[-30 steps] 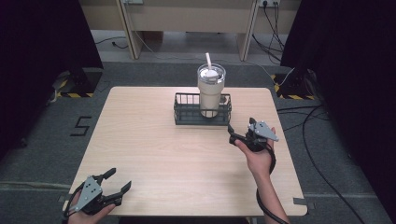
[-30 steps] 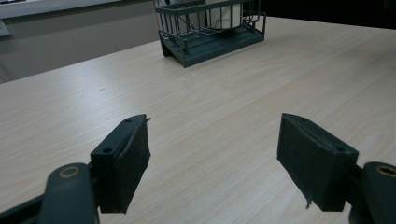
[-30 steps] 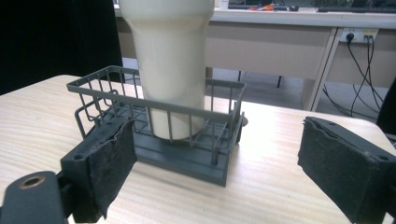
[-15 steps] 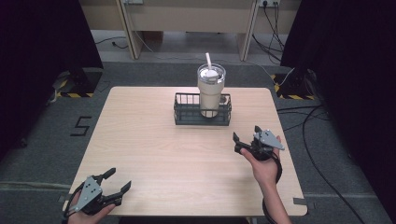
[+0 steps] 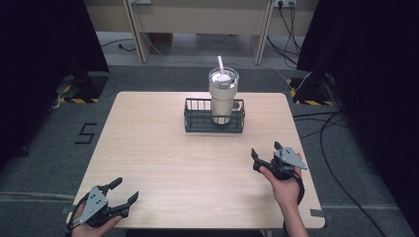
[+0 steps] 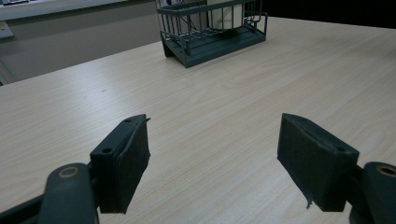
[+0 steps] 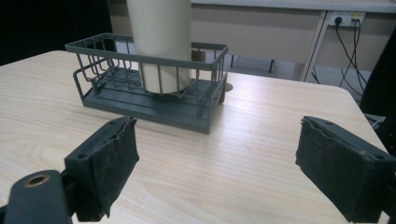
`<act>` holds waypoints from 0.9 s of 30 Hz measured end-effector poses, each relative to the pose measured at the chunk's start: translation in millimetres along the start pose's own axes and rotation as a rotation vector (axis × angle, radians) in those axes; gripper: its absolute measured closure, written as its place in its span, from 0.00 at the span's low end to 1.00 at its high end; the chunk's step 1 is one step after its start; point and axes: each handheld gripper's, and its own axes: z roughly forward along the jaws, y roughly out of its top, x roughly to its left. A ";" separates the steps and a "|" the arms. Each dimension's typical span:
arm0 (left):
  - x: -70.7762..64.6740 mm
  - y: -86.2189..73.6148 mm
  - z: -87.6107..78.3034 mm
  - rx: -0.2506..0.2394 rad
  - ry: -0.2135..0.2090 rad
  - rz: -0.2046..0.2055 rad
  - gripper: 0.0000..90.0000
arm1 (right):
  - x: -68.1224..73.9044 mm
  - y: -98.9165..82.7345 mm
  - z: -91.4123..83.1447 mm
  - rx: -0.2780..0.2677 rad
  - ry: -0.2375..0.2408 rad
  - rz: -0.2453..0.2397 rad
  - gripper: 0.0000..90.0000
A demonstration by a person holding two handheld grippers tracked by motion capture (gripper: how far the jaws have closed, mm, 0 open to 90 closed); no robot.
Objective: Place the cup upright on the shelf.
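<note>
While the cup [image 5: 223,96] is standing upright in the right part of the wire basket [image 5: 214,116] at the far middle of the worktop [image 5: 163,148], the right tool [image 5: 266,156] is hovering over the near right part of the worktop, well apart from the basket, its jaws spread wide with nothing between them. Compared with a second ago, it is sitting farther back toward the person and lower in the high view, having pulled away from the basket's right end. The left tool [image 5: 125,191] is resting at the near left corner, jaws apart and empty, just where it was before. Cup, straw [image 5: 220,62] and basket are keeping their earlier places.
</note>
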 end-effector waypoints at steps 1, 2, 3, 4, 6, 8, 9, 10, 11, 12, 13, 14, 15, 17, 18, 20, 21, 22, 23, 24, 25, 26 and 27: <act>0.0 0.0 0.0 0.000 0.000 0.000 0.27 | -0.5 -0.9 -1.5 0.001 -0.003 -0.002 0.15; 0.0 0.0 0.0 0.000 0.000 0.000 0.27 | -0.9 -1.9 -2.9 0.003 -0.004 0.001 0.15; 0.0 0.0 0.0 0.000 0.000 0.000 0.27 | -1.1 -2.9 -4.3 0.002 -0.004 0.005 0.15; 0.0 0.0 0.0 0.000 0.000 0.000 0.27 | -1.5 -3.9 -5.6 0.002 -0.005 0.005 0.15; -0.1 -0.1 0.1 0.000 0.000 0.000 0.27 | -2.3 -6.3 -8.3 0.002 -0.007 0.015 0.15; -0.1 0.0 0.0 0.000 0.000 -0.001 0.27 | -2.9 -8.8 -11.0 -0.001 -0.011 0.024 0.15; -0.2 0.1 0.0 -0.001 -0.001 -0.002 0.27 | -4.0 -10.0 -12.1 -0.004 -0.010 0.022 0.16; -0.2 0.2 0.0 -0.002 0.000 -0.003 0.27 | -4.5 -11.1 -13.6 -0.004 -0.010 0.027 0.16; -0.3 0.2 -0.1 -0.003 0.000 -0.003 0.27 | -4.9 -12.3 -15.1 -0.006 -0.014 0.028 0.16; -0.3 0.3 -0.1 -0.002 0.000 -0.002 0.27 | -5.4 -13.4 -16.8 -0.008 -0.019 0.028 0.16; -0.4 0.2 -0.1 -0.003 0.001 -0.003 0.27 | -5.8 -14.5 -18.5 -0.011 -0.021 0.033 0.16; -0.4 0.2 -0.1 -0.003 0.001 -0.003 0.27 | -6.5 -15.5 -20.5 -0.013 -0.025 0.033 0.16; -0.4 0.2 -0.1 -0.003 0.001 -0.003 0.27 | -7.1 -16.6 -22.4 -0.013 -0.025 0.033 0.16; -0.4 0.2 0.0 -0.003 0.001 -0.002 0.27 | -8.2 -18.9 -26.4 -0.015 -0.028 0.035 0.16; -0.5 0.2 0.1 -0.003 0.001 -0.002 0.27 | -8.9 -20.2 -28.5 -0.016 -0.028 0.032 0.16; -0.5 0.2 0.1 -0.004 0.001 -0.002 0.27 | -10.0 -23.1 -32.9 -0.015 -0.031 0.031 0.16; -0.5 0.2 0.1 -0.003 0.001 -0.003 0.27 | -10.5 -24.8 -35.1 -0.017 -0.032 0.030 0.17; -0.5 0.1 0.1 -0.002 0.001 -0.003 0.27 | -11.0 -26.6 -37.4 -0.017 -0.032 0.032 0.17; -0.5 0.1 0.2 -0.002 0.001 -0.003 0.27 | -11.7 -28.4 -39.7 -0.020 -0.031 0.028 0.17; -0.6 0.0 0.4 -0.003 0.001 -0.003 0.27 | -11.9 -30.3 -42.2 -0.017 -0.033 0.028 0.17; -0.7 -0.1 0.5 -0.001 0.001 -0.003 0.27 | -12.0 -32.1 -44.5 -0.015 -0.033 0.031 0.17; -0.9 -0.1 0.7 0.001 0.000 -0.002 0.27 | -12.1 -33.9 -46.7 -0.012 -0.031 0.033 0.17; -1.2 -0.2 0.9 0.001 0.000 -0.002 0.27 | -11.9 -35.5 -48.8 -0.012 -0.030 0.032 0.17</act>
